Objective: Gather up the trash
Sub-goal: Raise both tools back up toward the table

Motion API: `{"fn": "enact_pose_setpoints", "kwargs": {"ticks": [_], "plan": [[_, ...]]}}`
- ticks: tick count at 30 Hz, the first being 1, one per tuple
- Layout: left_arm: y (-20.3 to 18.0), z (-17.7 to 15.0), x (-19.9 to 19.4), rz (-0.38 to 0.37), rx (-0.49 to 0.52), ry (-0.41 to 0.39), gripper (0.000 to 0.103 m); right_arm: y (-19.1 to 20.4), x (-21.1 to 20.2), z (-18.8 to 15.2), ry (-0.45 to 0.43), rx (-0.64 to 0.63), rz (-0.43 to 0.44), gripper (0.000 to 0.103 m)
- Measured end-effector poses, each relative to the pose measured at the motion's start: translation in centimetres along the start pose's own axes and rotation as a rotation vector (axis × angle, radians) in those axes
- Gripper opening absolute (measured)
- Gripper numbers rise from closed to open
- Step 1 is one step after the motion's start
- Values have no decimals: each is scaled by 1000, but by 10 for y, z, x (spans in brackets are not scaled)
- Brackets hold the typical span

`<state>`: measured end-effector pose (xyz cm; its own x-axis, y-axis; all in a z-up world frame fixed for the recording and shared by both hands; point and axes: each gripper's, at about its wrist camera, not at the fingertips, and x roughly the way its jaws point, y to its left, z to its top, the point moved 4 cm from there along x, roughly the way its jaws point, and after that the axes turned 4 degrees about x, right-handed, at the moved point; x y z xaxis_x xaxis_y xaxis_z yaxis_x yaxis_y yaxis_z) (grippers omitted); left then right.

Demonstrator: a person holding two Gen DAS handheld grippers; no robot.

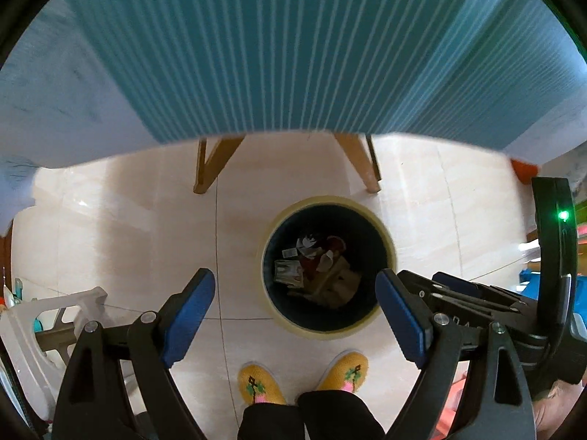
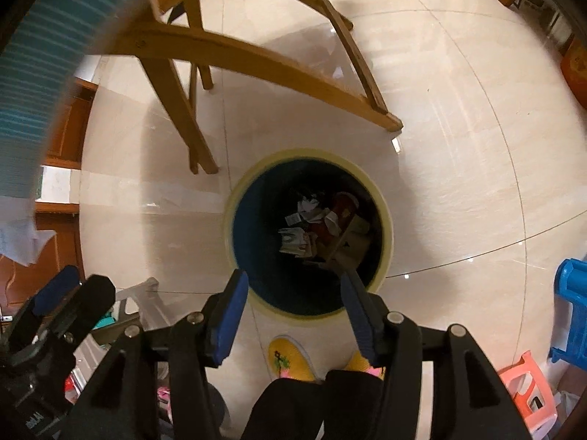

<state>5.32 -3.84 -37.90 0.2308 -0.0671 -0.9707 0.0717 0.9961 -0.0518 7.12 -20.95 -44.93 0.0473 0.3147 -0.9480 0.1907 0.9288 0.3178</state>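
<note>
Left wrist view: your left gripper points almost straight down over the trash bin, which stands on the tiled floor just ahead of your yellow slippers. Jaws stand wide apart with nothing between the blue pads. Through the gap you look into the bin: crumpled paper, a small printed packet and brown cardboard lie at the bottom. The table with the teal striped cloth fills the top of the view, its wooden legs just behind the bin. The right gripper shows at the right edge, close beside yours.

Right wrist view: your right gripper also points down, over the near rim of the bin. Jaws roughly half open, no item clamped between them. A dark strip runs from the right pad into the bin; I can't tell if it's cardboard in the bin or something brushing the pad. Same trash at the bottom. The left gripper sits at lower left. A blue plastic stool and a pink one stand to the right.

Step, my read: the drop into the bin looks done, both tongs empty. Next: lift both clear of the rim, swing back to the table or floor, find the next piece. Keep the jaws open for the approach and mind the table edge overhead.
</note>
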Motion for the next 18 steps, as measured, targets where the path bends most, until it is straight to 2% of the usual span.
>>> {"fn": "enact_pose_setpoints", "kwargs": {"ticks": [5, 12, 18], "plan": [[3, 3, -63, -10, 3, -24, 88, 10, -47, -5, -12, -8, 9, 54], [15, 13, -167, -7, -5, -96, 88, 39, -143, -24, -30, -75, 60, 54], [21, 24, -249, 51, 4, -189, 88, 75, -220, -32, -86, -169, 127, 54]]}}
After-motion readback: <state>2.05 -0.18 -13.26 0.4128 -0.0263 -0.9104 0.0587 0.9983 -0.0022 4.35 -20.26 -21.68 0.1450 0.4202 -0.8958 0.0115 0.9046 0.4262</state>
